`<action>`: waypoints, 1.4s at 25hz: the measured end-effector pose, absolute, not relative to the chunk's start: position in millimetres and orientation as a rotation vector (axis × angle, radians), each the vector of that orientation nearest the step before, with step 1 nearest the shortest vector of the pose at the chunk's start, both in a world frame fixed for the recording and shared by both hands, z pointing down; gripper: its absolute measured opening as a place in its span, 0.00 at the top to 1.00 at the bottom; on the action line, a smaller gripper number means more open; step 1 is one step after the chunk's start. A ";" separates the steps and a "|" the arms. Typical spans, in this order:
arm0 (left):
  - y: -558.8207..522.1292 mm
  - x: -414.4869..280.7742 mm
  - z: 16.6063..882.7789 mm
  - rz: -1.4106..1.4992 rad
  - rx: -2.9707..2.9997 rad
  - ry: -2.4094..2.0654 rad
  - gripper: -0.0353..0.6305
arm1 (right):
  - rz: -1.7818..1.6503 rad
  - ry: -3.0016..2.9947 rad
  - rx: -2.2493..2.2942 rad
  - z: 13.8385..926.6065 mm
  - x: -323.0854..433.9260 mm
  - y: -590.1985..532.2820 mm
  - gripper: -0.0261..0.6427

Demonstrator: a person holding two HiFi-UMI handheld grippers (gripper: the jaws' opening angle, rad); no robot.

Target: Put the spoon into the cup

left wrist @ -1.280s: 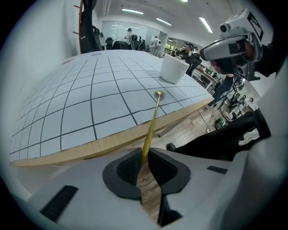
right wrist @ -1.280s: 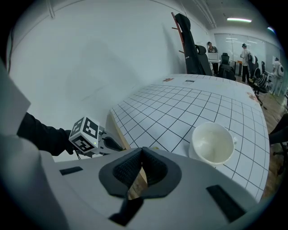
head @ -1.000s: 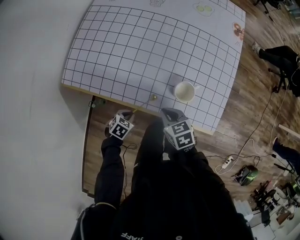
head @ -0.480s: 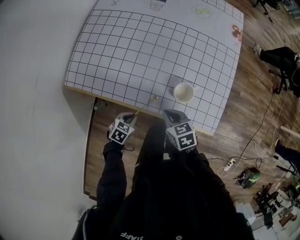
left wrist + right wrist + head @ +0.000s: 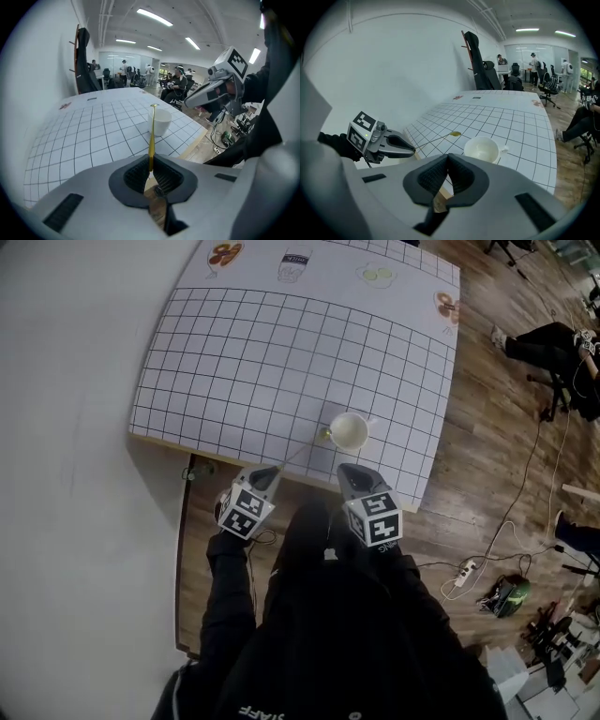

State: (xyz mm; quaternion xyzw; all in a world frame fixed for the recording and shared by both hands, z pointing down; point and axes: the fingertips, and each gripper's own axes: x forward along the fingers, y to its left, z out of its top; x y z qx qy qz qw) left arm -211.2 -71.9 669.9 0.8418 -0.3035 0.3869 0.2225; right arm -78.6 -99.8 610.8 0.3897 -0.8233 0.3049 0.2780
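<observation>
The step in hand appears to be the carry: the left claw [image 5: 150, 171] is clenched on the handle end of the thin gold spoon [image 5: 152, 136], holding it clear of the gridded surface [image 5: 244, 362]. The spoon's long axis runs straight out along the claw, bowl end leading away from the person. In the head view it slants up and to the right, and the bowl sits just beside the left rim of the white cup [image 5: 349, 431], which stands near the surface's front edge. The right claw [image 5: 447, 176] is clenched on nothing, near the cup. The next move likely calls for bringing the bowl over the rim, tipping the handle upward and lowering the spoon in before letting go.
</observation>
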 end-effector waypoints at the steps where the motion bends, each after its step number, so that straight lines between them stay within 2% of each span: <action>1: -76.4 -205.1 665.6 1.090 2.342 -0.825 0.87 | 0.820 -2.210 1.064 608.4 -73.6 -101.2 0.93; 12: -118.7 -144.3 663.7 1.485 2.379 -0.571 0.87 | 0.875 -2.186 1.204 599.5 -21.4 -104.6 0.93; 21: -132.9 -135.6 676.1 1.764 2.306 -0.480 0.87 | 0.928 -2.163 1.275 603.4 11.5 -108.9 0.93; 35: -144.6 -120.4 689.5 1.857 2.237 -0.436 0.87 | 0.969 -2.157 1.296 610.8 36.3 -126.5 0.93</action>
